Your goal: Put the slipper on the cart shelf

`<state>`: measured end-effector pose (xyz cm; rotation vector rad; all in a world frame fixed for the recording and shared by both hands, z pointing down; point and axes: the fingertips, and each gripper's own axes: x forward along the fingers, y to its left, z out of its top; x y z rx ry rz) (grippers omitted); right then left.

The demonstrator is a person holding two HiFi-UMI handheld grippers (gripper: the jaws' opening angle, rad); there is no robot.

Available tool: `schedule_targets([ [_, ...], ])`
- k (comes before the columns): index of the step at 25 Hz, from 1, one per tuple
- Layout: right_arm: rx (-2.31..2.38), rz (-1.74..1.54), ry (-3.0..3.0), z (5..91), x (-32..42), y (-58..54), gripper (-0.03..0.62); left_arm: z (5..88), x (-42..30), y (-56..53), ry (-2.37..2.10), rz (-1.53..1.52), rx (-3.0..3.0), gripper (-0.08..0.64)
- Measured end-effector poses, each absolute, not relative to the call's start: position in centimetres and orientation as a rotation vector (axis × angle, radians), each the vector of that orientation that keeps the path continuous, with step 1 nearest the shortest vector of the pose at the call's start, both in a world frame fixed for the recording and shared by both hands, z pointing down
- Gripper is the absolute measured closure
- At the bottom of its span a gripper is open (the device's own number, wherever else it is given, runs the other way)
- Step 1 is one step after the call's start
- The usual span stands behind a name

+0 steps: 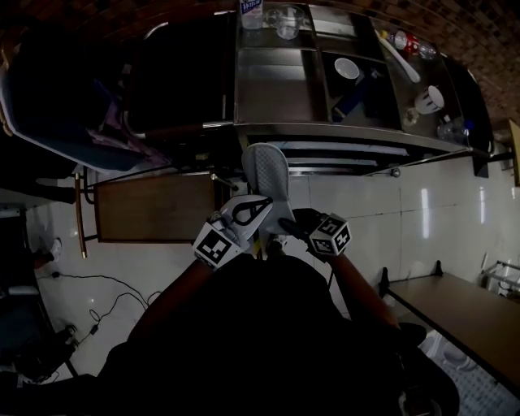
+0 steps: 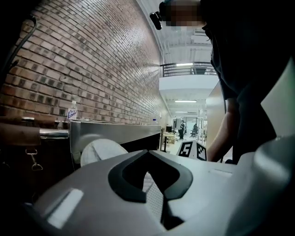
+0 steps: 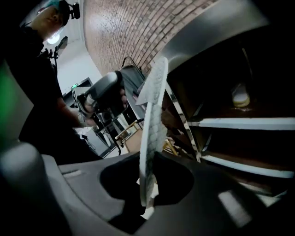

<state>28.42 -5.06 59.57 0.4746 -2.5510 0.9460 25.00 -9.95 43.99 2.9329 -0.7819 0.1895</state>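
Grip on the pale slipper (image 1: 266, 175) from both tools, low in front of the steel cart (image 1: 276, 89). Right gripper (image 3: 147, 184) clamped on the heel end, sole edge-on between narrow-set jaws, toe raised toward the cart shelf (image 3: 249, 123). Left gripper (image 2: 154, 184) apparently closed the same way on a textured strip of that slipper, with the rounded toe just beyond, to the left. Seen from the head view, both tools side by side under the slipper, held clear of the tiled floor (image 1: 390, 211) and not yet on any shelf. Up on the cart top, a bottle (image 1: 252, 10), a glass jar (image 1: 288, 23) and, further right, a white cup (image 1: 431, 99). Off to the left, a brown table (image 1: 154, 207).
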Motion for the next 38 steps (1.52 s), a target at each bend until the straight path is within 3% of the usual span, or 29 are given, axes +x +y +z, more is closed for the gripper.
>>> schedule_targets([
  [12,0.434,1.102,-2.420,68.2,31.8,-9.5,0.526,48.1,26.7,-12.3,-0.855,0.281,2.915,0.558],
  [38,0.679,1.175,-2.501,69.0,27.7,-21.8,0.525,52.1,26.4,-17.2,-0.928,0.264,2.869,0.558],
])
